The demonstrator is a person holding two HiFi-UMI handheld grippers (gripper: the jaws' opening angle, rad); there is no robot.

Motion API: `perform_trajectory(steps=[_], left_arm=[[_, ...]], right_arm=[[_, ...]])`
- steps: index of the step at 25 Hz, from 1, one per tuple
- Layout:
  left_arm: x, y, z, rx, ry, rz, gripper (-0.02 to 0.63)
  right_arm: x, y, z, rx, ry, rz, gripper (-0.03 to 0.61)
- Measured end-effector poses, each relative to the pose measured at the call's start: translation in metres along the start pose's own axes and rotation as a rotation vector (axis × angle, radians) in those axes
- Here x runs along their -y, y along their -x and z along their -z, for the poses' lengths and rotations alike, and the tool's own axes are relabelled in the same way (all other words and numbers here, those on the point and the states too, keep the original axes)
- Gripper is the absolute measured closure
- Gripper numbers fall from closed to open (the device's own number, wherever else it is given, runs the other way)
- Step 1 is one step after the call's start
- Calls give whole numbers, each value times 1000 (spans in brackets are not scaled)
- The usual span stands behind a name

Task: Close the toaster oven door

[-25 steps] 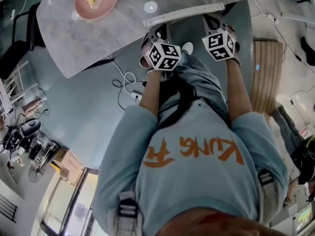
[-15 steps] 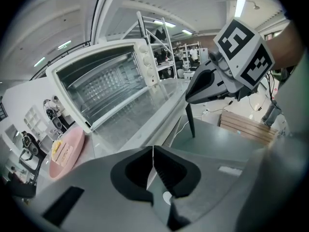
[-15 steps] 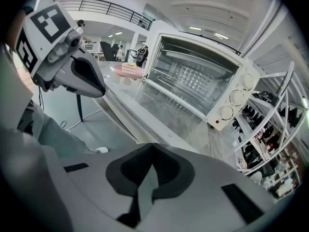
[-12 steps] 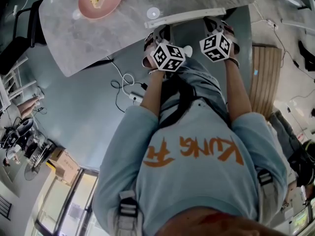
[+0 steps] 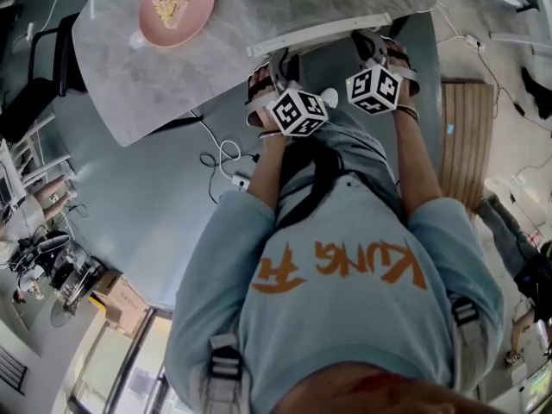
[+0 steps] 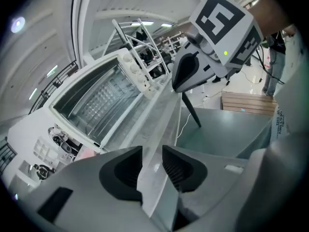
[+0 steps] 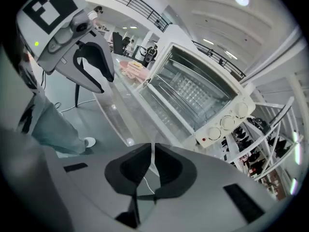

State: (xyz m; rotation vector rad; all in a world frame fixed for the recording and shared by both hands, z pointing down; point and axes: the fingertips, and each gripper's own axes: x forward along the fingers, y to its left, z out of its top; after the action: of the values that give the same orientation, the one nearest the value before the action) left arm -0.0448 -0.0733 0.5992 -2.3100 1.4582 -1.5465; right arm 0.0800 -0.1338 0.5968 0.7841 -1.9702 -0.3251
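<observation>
The toaster oven door (image 6: 145,115) is still down: it lies flat and open, jutting out past the near edge of the desk (image 5: 155,76) toward the person, with the wire rack and bare cavity of the toaster oven (image 7: 193,91) fully exposed behind it. Compared with a second ago its white front edge sits in the same place against the desk edge, so it has not begun to swing up

What has changed is the grip. The left gripper (image 6: 152,166), clamped tight on the door's front edge a moment ago, is letting go: its jaws are opening, and the glass pane now runs between the pads rather than being squeezed by them. The right gripper (image 7: 151,166), further along the same edge on the control-knob (image 7: 224,124) side, has its pads all but together on the thin rim, and they too are just starting to part

I read this as the hold being given up while the door is still open, so the closing remains to be done; a fresh grip, or a push from under the front edge, looks needed to lift it shut

A pink plate (image 5: 177,9) with a piece of food sits well apart, toward the desk's far left corner
</observation>
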Motion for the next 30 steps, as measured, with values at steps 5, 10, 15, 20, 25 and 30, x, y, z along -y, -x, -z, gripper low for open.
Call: perform_trajectory(steps=[5, 10, 15, 20, 25, 30], left_arm=[[-7, 6, -6, 15, -29, -16, 486], [-17, 14, -14, 36, -41, -35, 486], [-29, 15, -19, 48, -65, -59, 485], [-43, 19, -24, 54, -103, -83, 485], [-58, 24, -35, 80, -131, -122, 486], [-76, 31, -49, 117, -124, -156, 489]], right_arm=[[10, 10, -8, 33, 69, 10, 538], [22, 22, -16, 64, 155, 19, 519], [21, 24, -23, 82, 238, -7, 414], [30, 25, -39, 97, 313, 32, 437], [40, 31, -51, 126, 329, 84, 482], [54, 33, -64, 144, 350, 123, 482]])
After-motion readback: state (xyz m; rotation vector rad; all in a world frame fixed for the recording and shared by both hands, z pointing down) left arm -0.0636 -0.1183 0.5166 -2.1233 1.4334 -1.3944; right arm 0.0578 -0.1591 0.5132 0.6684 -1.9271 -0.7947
